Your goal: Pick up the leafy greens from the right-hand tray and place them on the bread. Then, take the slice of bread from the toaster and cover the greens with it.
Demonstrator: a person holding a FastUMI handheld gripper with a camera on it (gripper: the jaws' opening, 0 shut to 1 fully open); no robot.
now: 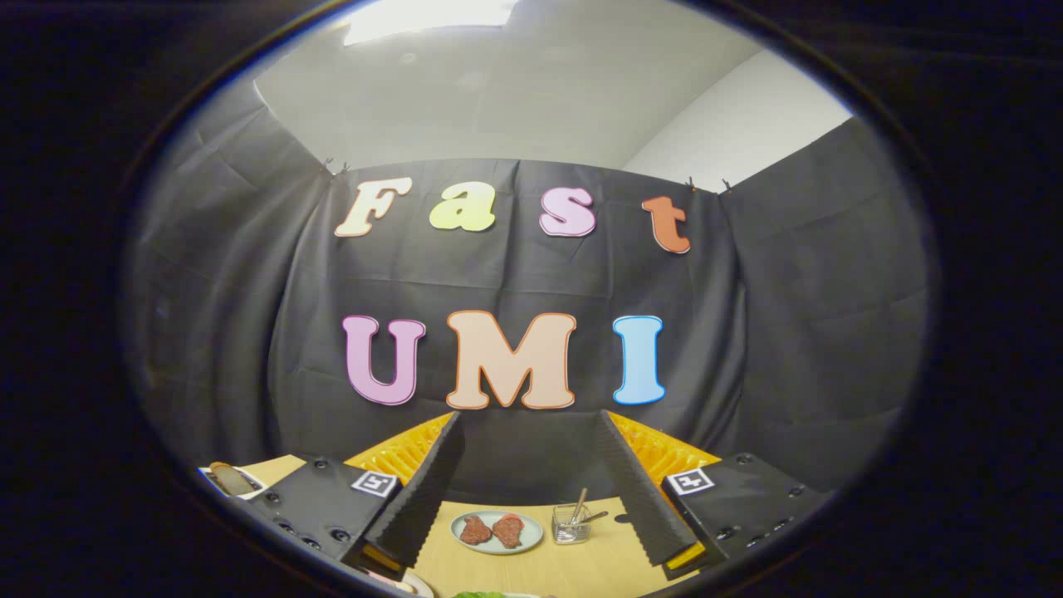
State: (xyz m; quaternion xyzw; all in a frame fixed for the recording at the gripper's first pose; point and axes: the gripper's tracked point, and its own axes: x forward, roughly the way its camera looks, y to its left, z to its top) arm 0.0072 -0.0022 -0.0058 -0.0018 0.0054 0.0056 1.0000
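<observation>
Holding my gripper level above the table, I have its fingers spread wide with nothing between the pads; both point up toward twelve o'clock at the black cloth wall.

Going left to right: out at nine o'clock, past my left finger, a slice of bread lies on something white at the table's far left edge; I cannot tell whether that is the toaster. Down at seven o'clock, just under the left fingertip, a sliver of a pale plate rim peeks in. Between the fingers, a little left of centre, a plate carries two reddish-brown pieces of meat side by side. At six o'clock, nearest to me, the greens show as a thin green edge on the table. Just right of the plate stands a small glass holding two utensils that lean to the right, close beside my right finger.
</observation>
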